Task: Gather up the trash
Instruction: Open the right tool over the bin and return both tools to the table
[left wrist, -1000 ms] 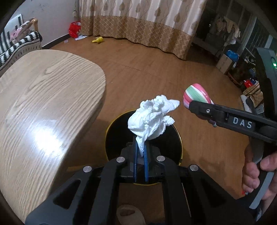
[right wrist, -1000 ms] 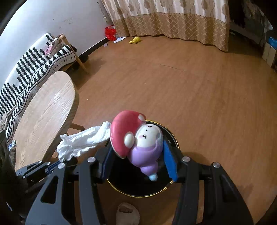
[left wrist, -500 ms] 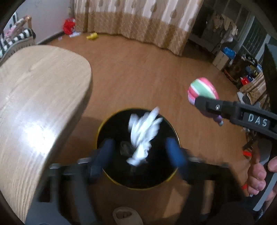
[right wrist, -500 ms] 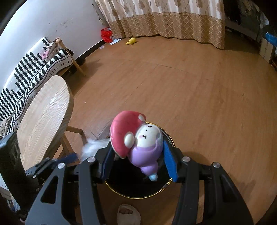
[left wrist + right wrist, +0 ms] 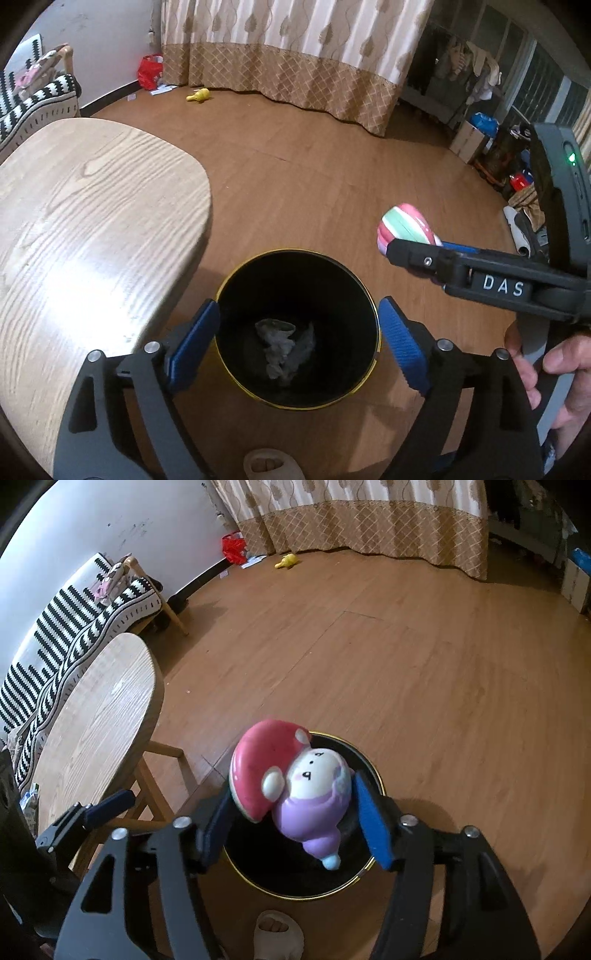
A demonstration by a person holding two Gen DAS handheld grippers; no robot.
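Note:
A black bin with a gold rim (image 5: 295,252) (image 5: 295,895) stands on the wood floor below both grippers. A crumpled white tissue (image 5: 282,350) lies at its bottom. My left gripper (image 5: 299,347) hangs over the bin, its jaws opening wide with nothing between them. Its blue pad (image 5: 109,808) shows at the lower left of the right wrist view. My right gripper (image 5: 291,801) is above the bin's rim and its jaws are opening. A squishy toy (image 5: 295,786) (image 5: 404,225) with a pink cap and purple body sits tilted between them, with the right pad (image 5: 371,827) clear of it.
A rounded wooden table (image 5: 92,240) (image 5: 96,720) stands just left of the bin. Behind it is a striped sofa (image 5: 74,627). A yellow toy (image 5: 199,96) and a red bag (image 5: 149,72) lie by the curtain. A slippered foot (image 5: 271,461) is near the bin. Boxes clutter the right wall.
The left gripper opened and the white tissue fell from it into the bin. The right jaws have spread apart around the toy, which still sits between them.

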